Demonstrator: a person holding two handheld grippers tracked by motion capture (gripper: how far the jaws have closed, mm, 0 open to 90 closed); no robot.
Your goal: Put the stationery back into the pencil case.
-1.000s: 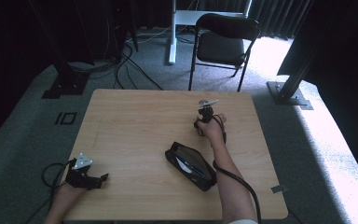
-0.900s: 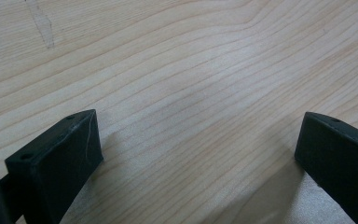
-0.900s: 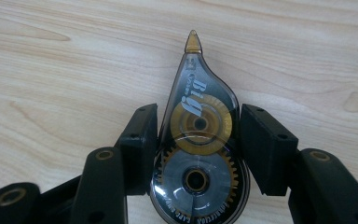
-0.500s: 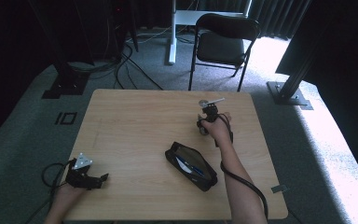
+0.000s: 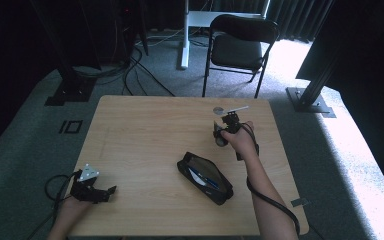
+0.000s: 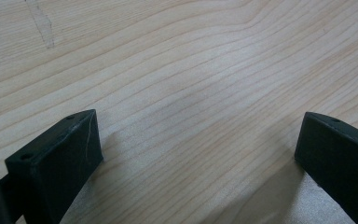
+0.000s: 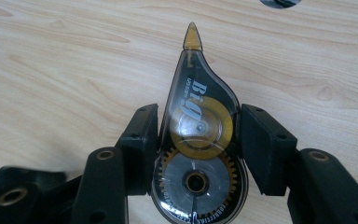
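My right claw (image 7: 193, 140) is clamped on the correction tape dispenser (image 7: 196, 140), a pad on each flat side, its amber tip pointing away from me above the wooden table (image 7: 51, 70). My left claw (image 6: 196, 154) rests with jaws apart over bare wood.

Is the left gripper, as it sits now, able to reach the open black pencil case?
Probably yes. The left gripper has its jaws open with nothing between them, and only bare table lies between it and the pencil case.
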